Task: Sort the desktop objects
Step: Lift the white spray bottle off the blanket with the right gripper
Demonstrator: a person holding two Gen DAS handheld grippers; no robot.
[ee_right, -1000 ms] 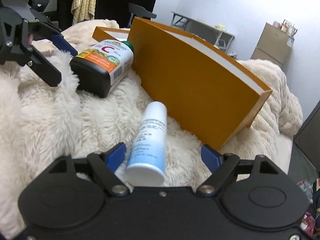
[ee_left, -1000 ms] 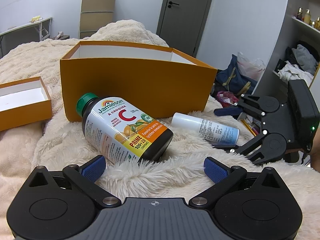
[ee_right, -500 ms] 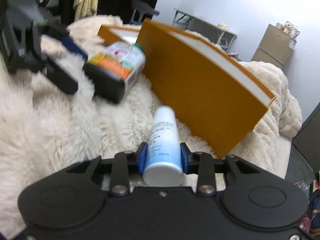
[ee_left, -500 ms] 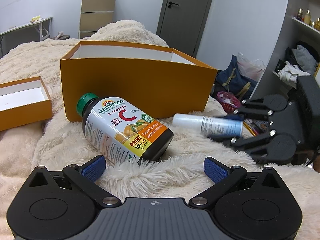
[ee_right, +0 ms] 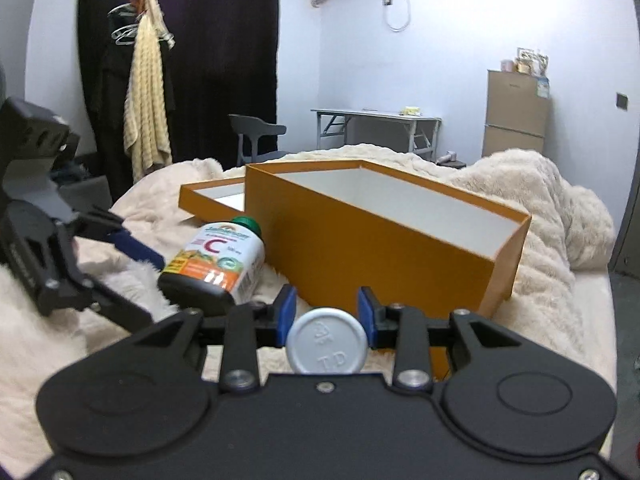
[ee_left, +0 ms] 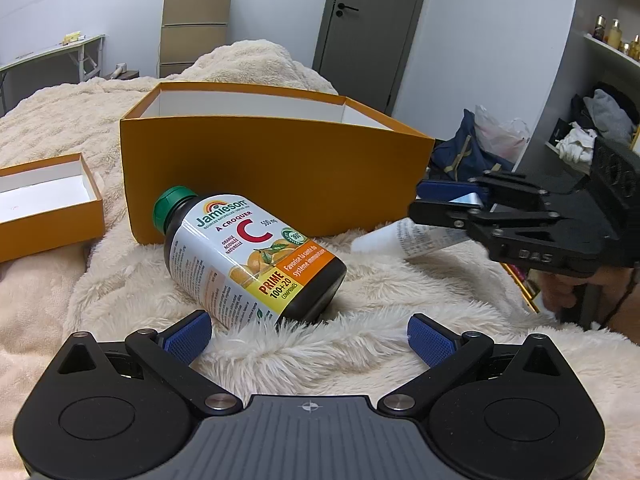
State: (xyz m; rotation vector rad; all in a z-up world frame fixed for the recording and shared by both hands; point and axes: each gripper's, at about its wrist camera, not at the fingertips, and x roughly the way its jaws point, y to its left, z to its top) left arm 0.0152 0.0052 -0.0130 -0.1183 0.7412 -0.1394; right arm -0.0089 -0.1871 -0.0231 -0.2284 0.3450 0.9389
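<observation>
White bottle (ee_right: 327, 341) pinched in right gripper (ee_right: 327, 312) jaws
Held at three o'clock of vitamin bottle (ee_left: 244, 256), before orange box (ee_left: 276, 168) on the bed; left gripper (ee_left: 308, 336) jaws spread, empty

vitamin bottle: dark plastic jamieson vitamin c bottle (ee_left: 244, 258) with green cap, lying on its side on the fluffy cream blanket (ee_left: 320, 352), cap toward the big box.
white tube: slim white plastic bottle (ee_left: 404, 236), clamped between blue pads, tilted.
big box: open orange cardboard box (ee_left: 276, 176), white inside, behind the bottle.
small box: shallow orange cardboard lid (ee_left: 48, 204), at the blanket's left edge.
</observation>
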